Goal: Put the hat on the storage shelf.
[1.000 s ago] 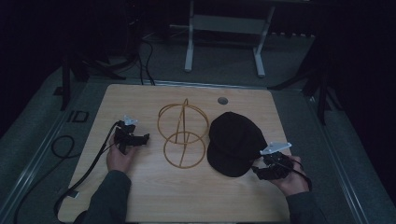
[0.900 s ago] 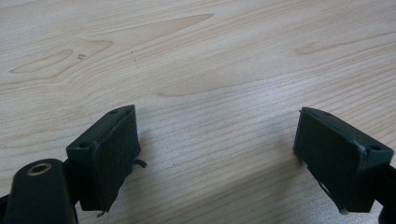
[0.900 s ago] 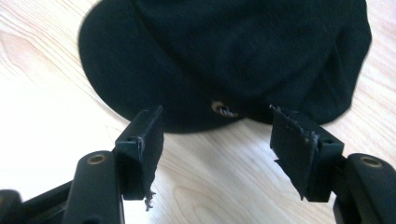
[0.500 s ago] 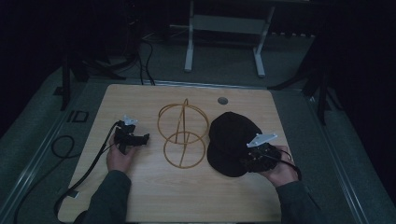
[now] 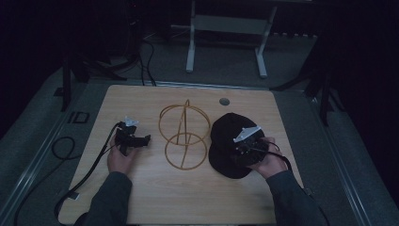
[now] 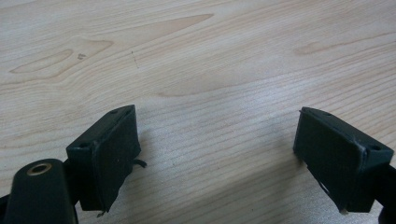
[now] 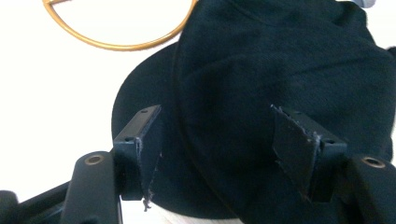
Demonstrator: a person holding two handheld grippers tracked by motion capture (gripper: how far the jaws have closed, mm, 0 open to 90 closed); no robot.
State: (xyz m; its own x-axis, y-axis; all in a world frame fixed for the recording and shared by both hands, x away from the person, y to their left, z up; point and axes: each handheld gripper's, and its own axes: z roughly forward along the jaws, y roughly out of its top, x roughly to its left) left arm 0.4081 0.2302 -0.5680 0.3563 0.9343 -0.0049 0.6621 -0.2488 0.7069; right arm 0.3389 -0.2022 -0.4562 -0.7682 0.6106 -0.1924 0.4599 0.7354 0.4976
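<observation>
Black cap (image 5: pixel 230 141) sits on the table (image 5: pixel 150 197) right of the gold wire stand (image 5: pixel 184 136). Your right hand-held gripper (image 7: pixel 215 149) is spread wide over its brim edge, not clamped. Your left hand-held gripper (image 6: pixel 217 154) is also spread, over bare wood.
</observation>
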